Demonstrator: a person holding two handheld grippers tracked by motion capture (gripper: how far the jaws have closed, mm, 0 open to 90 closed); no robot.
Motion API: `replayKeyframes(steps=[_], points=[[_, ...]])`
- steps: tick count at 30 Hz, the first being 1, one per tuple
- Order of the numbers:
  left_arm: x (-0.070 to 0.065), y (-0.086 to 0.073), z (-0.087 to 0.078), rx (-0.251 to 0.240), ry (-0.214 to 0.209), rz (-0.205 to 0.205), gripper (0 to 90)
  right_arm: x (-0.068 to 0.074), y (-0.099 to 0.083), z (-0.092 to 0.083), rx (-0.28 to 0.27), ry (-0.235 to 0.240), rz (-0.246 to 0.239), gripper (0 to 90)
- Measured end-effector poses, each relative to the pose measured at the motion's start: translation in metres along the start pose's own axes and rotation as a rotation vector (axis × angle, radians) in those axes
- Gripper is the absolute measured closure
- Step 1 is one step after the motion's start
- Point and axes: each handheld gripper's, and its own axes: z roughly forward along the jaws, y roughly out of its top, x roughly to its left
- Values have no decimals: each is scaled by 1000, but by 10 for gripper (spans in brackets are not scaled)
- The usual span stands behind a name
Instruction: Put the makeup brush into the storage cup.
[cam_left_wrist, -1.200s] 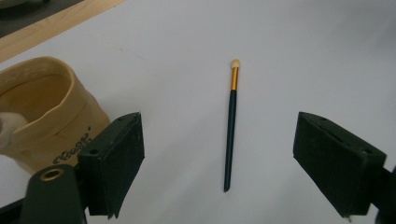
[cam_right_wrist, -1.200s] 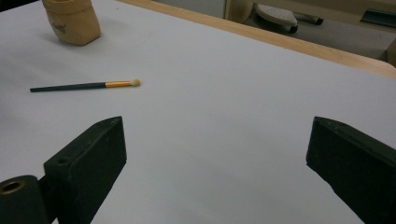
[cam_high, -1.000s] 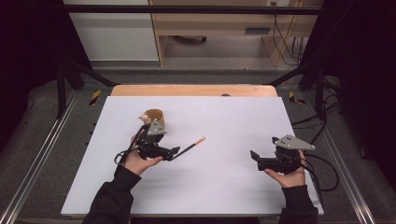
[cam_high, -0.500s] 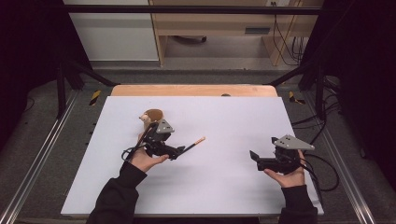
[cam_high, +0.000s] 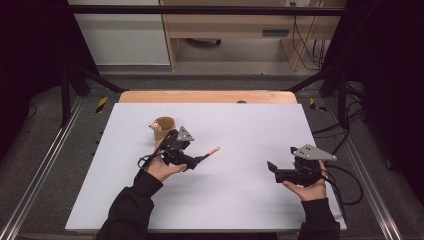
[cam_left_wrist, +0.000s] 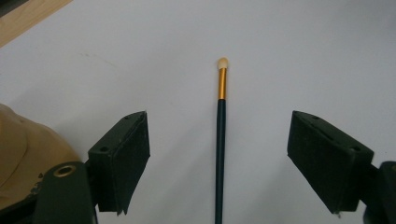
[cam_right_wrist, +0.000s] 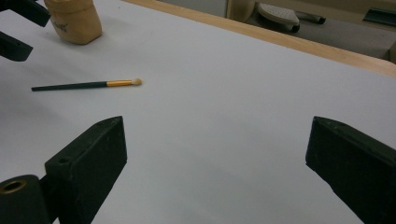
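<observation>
A thin brush (cam_high: 209, 153) with a dark green handle, gold ferrule and cream tip lies flat on the white table (cam_high: 240, 125). My left gripper (cam_high: 194, 160) hovers open over the handle end. In the left gripper view the brush (cam_left_wrist: 220, 126) runs straight up between the two spread jaws, untouched. A tan cup (cam_high: 163, 127) stands just beyond the left hand, and its side (cam_left_wrist: 23, 154) shows beside the left jaw. My right gripper (cam_high: 273, 170) is held open low over the table at the right, with nothing between its jaws; from there the brush (cam_right_wrist: 88, 85) and cup (cam_right_wrist: 74, 19) lie far off.
A wooden strip (cam_high: 207, 96) borders the table's far edge. Metal frame rails (cam_high: 45, 165) run along both sides. Cables (cam_high: 345, 175) trail from the right gripper near the right edge. White surface lies bare between the two hands.
My left gripper has moved a little forward and to the right along the brush handle, closer to the cup. The brush and the right gripper have stayed put.
</observation>
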Motion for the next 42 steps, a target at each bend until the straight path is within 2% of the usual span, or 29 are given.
replayKeyframes(steps=[12, 21, 25, 30, 32, 40, 42], points=[[0, 9, 14, 22, -14, 9, 245, 0, 0, 0, -2, 1, -1, 55], [0, 10, 26, 66, -17, 26, 283, 0, 0, 0, 3, 3, 0, 56], [-1, 11, 29, 63, -20, 20, 297, 0, -1, 1, 5, 2, -1, 56], [0, 12, 33, 89, -27, 37, 305, 0, -1, 1, 4, 3, 1, 57], [-1, 12, 35, 85, -31, 32, 310, 0, -1, 1, 3, 2, -2, 57], [-2, 13, 43, 121, -32, 64, 353, -1, -1, 1, 4, 4, 4, 58], [-2, 13, 45, 122, -31, 59, 367, -1, -1, 1, 4, 5, 3, 58]])
